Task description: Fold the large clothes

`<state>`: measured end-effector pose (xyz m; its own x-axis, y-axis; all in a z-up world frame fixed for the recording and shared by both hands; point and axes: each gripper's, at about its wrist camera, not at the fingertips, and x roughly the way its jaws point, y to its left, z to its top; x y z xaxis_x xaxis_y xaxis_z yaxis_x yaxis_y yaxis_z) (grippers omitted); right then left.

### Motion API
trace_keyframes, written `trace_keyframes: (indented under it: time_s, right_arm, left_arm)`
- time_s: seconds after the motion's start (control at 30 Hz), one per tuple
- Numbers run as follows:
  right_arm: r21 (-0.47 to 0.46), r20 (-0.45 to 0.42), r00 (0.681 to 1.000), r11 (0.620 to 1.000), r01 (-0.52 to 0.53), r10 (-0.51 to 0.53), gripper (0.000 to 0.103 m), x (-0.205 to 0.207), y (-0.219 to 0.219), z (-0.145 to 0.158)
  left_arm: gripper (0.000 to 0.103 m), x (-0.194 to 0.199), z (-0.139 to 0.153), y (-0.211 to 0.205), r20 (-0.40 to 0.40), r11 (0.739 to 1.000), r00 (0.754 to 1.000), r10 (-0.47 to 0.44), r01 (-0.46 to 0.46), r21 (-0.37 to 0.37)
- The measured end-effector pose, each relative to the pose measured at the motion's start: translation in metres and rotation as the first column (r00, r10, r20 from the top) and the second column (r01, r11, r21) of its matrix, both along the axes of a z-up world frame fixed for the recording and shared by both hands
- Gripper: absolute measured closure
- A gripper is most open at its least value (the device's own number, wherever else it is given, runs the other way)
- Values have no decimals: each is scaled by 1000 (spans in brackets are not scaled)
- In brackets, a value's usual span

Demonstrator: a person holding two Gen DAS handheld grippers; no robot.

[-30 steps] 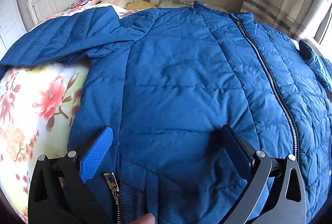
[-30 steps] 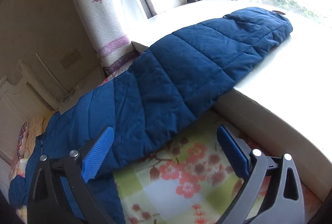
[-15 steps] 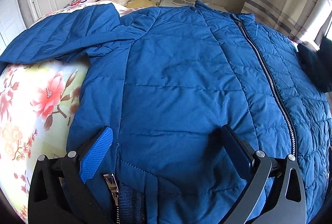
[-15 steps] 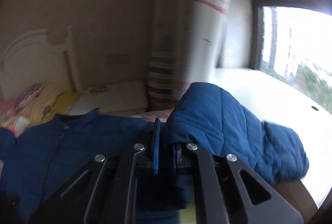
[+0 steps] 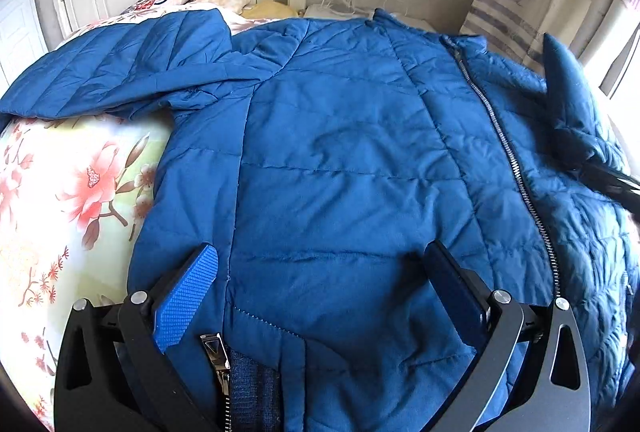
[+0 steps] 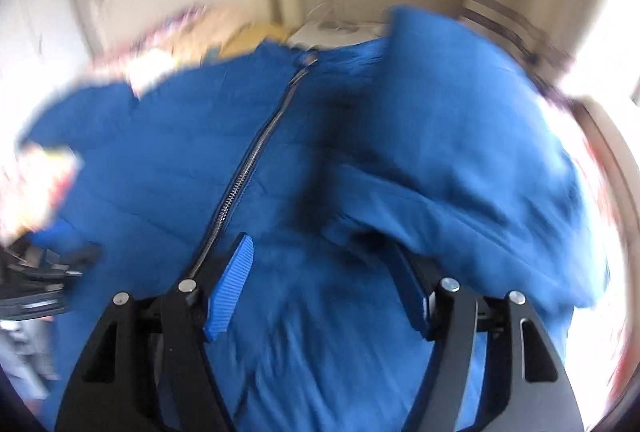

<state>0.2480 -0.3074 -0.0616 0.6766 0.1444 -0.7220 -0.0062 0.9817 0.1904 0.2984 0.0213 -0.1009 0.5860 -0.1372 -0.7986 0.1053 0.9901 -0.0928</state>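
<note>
Floral bed (image 5: pixel 80 192) on the left, with the blue puffer jacket (image 5: pixel 340 160) spread flat over it, zipped up. Left gripper (image 5: pixel 320 280) hovers at the hem, fingers wide and empty — right gripper (image 6: pixel 320 280) too, with one sleeve (image 6: pixel 460 136) folded across the jacket front.

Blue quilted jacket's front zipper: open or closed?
Closed. The silver zipper runs unbroken down the blue quilted jacket, both panels joined.
</note>
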Motion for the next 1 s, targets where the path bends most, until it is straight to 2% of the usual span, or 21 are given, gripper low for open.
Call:
trace_keyframes:
  time_s: [0.03,0.1,0.17,0.27,0.37,0.43,0.5,0.53,0.57,0.63,0.7,0.73,0.77,0.8,0.83,0.87,0.9,0.97,1.0]
  right_arm:
    - [46,32,998,998,43,-44,35,-17,-14,6]
    - [186,52,983,968,166,-178,35,-45,-63,11]
    - [345,11,945,888,304,-328,33,-60,-111,2]
    - [503,-72,908,771,390,-413,32,-63,-163,-22]
    - [577,-131,885,691,435,-448,31,-46,-185,-40]
    - [570,-209,853,649,504,-478,31,-32,-189,-53]
    - [614,-190,839,605,506,-509,33,-27,-190,-58]
    - [603,-164,825,607,518,-541,52,-27,-186,-53]
    - [569,-119,807,627,533,-579,76,-25,-185,-44]
    - [480,27,812,720,501,-583,85,-18,-169,-12]
    - [313,209,851,857,409,-482,87,-3,-123,34]
    - [241,272,869,903,355,-414,87,6,-98,51]
    - [148,343,885,948,281,-315,87,16,-64,71]
    - [65,398,894,978,199,-208,87,25,-31,87]
    - [9,423,898,992,127,-119,87,35,-4,98]
    - [-52,433,902,998,25,0,81,46,29,106]
    - [-89,419,901,993,-82,112,79,58,59,110]
    - [-107,369,888,961,-254,276,41,67,106,110]
    - [-113,356,879,948,-297,318,36,72,122,108]
  left_arm:
    - [4,-2,3,2,14,1000,1000,-7,8,-23]
    - [4,-8,8,7,51,998,999,-11,14,-58]
    - [4,-10,10,5,68,998,997,-24,28,-59]
    - [4,-9,7,-5,52,999,997,-50,51,-18]
    - [4,-9,6,-8,42,998,997,-65,65,-6]
    - [4,-7,4,-7,36,998,997,-63,63,-14]
    - [4,-7,4,-5,34,998,998,-60,61,-25]
    - [4,-7,4,-5,34,998,998,-60,61,-29]
    - [4,-7,4,-5,34,998,998,-61,62,-30]
    - [4,-7,3,-5,30,998,998,-61,62,-27]
    - [4,-6,3,-6,26,998,998,-63,63,-24]
    - [4,-6,3,-6,25,998,998,-63,63,-24]
    - [4,-6,3,-6,24,998,998,-63,64,-25]
    - [4,-6,2,-6,24,998,998,-63,64,-27]
    - [4,-6,2,-5,24,998,998,-62,63,-29]
    - [4,-6,2,-5,25,998,998,-62,63,-31]
    - [4,-6,2,-5,26,997,998,-62,63,-35]
    - [4,-7,2,-4,28,997,998,-61,62,-44]
    - [4,-7,2,-2,30,997,998,-61,62,-53]
